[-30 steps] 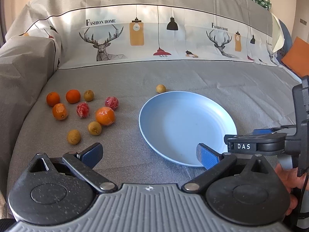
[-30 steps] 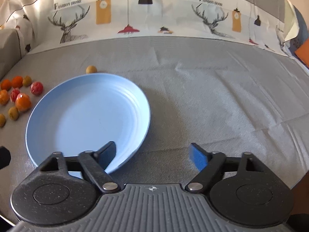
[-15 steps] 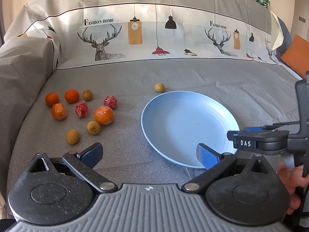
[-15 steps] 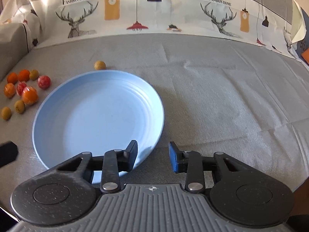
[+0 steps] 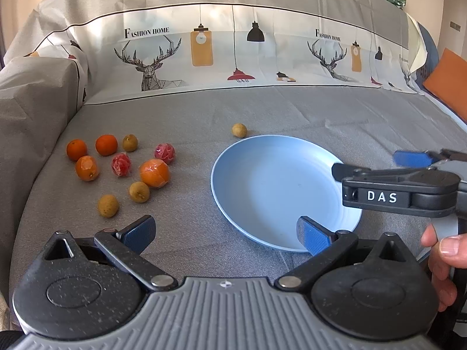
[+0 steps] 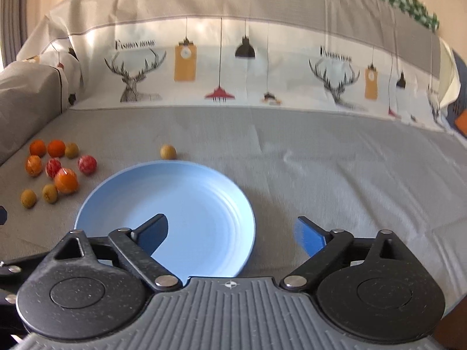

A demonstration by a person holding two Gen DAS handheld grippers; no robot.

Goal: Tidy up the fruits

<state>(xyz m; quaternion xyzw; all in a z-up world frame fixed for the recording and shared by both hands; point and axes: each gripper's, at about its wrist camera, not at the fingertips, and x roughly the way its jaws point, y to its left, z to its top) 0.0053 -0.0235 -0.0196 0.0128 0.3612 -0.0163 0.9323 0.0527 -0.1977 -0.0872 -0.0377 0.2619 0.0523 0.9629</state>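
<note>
A blue plate lies on the grey cloth, also in the right wrist view. Several small fruits lie in a cluster left of it: oranges, red wrapped ones and tan longans; the cluster also shows in the right wrist view. One lone longan sits just behind the plate, seen too in the right wrist view. My left gripper is open and empty above the plate's near-left edge. My right gripper is open and empty over the plate's near-right rim; it shows from the side in the left wrist view.
A printed sheet with deer and lamps rises behind the cloth. A grey-covered armrest stands at the left. An orange cushion sits at the far right. A hand holds the right gripper.
The right gripper closed partway half a second ago and has opened wide again, lifting and tilting up. The left gripper has hardly moved. The fruits and plate stay put.
</note>
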